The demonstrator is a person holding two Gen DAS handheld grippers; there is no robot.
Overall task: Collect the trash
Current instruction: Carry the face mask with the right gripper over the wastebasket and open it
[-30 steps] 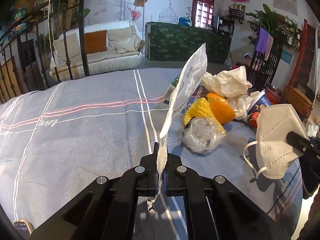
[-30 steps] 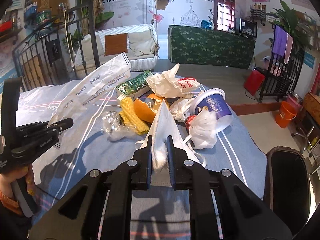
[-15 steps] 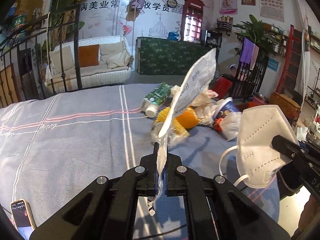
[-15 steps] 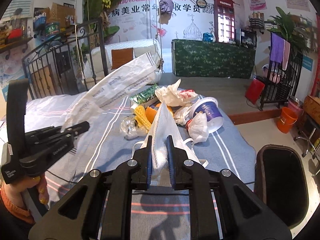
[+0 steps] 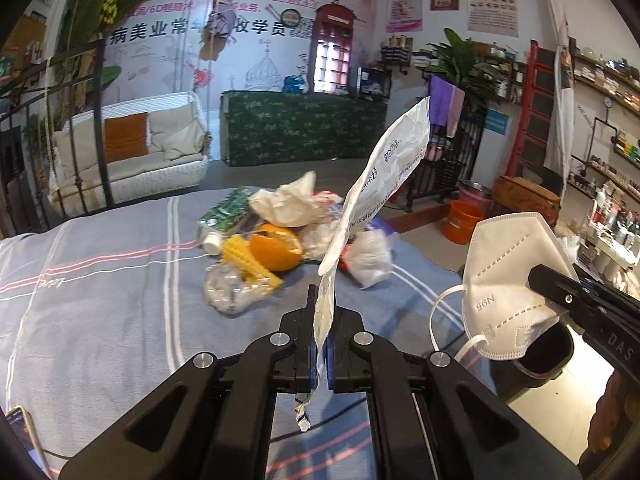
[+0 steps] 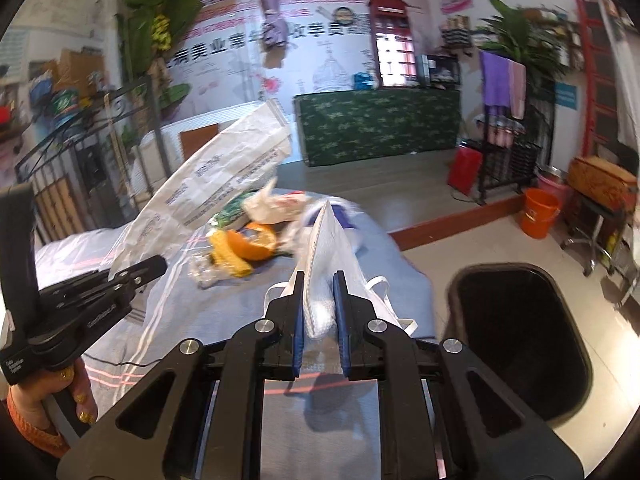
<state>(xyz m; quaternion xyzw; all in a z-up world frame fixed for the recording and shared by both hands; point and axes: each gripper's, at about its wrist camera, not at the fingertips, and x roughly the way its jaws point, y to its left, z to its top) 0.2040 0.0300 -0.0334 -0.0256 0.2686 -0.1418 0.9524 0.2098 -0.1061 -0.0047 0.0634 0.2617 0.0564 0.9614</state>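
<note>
the right tool is clenching the n95 mask; the black bin is lying just right of it, nearer than the left tool, which is clenching a wrapper.

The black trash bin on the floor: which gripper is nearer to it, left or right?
Right. The right gripper, shut on the N95 mask, hangs by the black trash bin; the left gripper, pinching the white wrapper, stays over the bed.

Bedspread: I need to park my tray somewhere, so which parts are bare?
The bedspread lies bare left of the trash pile, from the pink stripes down toward the phone. A smaller bare strip runs between the pile and the bin. Around the orange peel, it's crowded.
</note>
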